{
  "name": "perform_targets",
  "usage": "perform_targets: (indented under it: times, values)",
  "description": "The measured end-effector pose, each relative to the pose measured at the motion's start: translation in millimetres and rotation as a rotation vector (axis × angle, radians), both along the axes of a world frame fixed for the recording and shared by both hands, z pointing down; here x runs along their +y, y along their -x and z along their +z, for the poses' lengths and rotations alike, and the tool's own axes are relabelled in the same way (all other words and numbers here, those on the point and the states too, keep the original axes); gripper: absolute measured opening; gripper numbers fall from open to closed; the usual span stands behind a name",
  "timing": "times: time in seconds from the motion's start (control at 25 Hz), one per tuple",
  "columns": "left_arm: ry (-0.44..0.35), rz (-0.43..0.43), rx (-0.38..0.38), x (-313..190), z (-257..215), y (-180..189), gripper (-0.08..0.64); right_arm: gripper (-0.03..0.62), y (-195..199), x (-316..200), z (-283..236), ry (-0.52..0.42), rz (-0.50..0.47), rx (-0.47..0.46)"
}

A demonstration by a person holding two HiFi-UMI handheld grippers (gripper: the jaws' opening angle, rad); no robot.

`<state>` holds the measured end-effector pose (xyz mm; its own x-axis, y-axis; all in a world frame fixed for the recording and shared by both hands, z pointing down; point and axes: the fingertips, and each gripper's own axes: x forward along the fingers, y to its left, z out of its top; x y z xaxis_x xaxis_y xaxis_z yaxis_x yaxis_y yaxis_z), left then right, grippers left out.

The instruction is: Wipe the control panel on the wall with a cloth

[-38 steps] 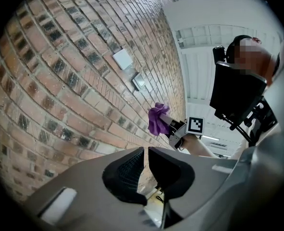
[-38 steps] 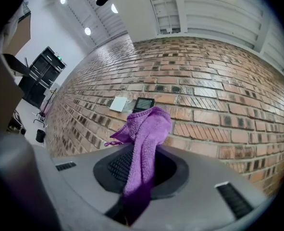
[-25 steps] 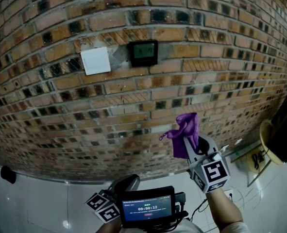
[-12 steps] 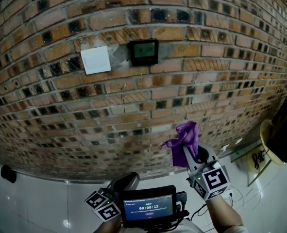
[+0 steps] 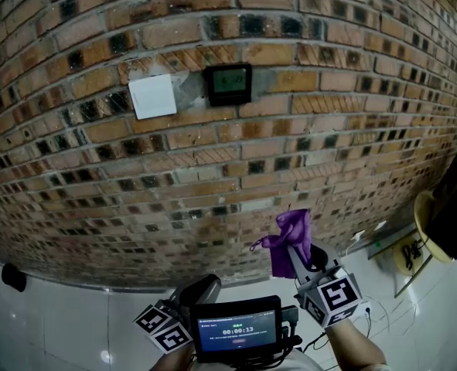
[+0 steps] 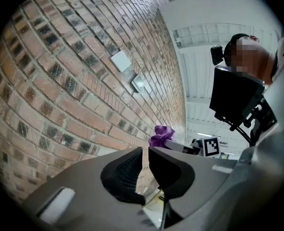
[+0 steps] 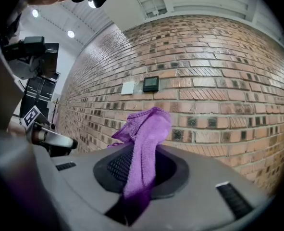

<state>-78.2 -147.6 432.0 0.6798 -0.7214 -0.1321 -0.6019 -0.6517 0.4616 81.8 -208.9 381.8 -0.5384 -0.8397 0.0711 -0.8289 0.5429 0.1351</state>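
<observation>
Hanging in the lower right of the head view, the purple cloth (image 5: 288, 234) was clamped in the right tongs (image 5: 296, 247), its loose end bunched above the tips against the brick wall (image 5: 329, 130). The right gripper view showed the same: both jaws pressed on the cloth (image 7: 144, 134), which ran down between them and stood up in a fold over the right tongs (image 7: 142, 163).

The control panel (image 5: 228, 83), a small dark box with a greenish screen, sat at the upper centre of the head view, well above the cloth. A white switch plate (image 5: 152, 97) was just beside it on the left, with a grey patch of mortar between them. Bare brick filled all the room from the cloth up to the panel.

At the lower centre of the head view, the left tongs (image 5: 201, 291) rested low, near a small screen (image 5: 236, 331) that showed a timer. In the left gripper view, the left tongs (image 6: 145, 150) had their jaws drawn nearly together, with only a thin slit left and nothing between them.

Pale floor (image 5: 58, 323) ran along the foot of the wall at the lower left. At the right edge, a dark slab (image 5: 456, 207) partly covered a yellowish round thing (image 5: 423, 207); I could not tell what either was.
</observation>
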Motion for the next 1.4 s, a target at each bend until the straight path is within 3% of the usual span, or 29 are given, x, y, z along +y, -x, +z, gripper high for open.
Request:
perform_targets:
  times: [0.52,1.4]
  values:
    - [0.002,0.008,0.009,0,2,-1,0.034,0.081,2,13,24,0.055,-0.009,0.017]
    - [0.021,0.0,-0.011,3,7,-2,0.034,0.081,31,35,40,0.089,-0.128,0.046]
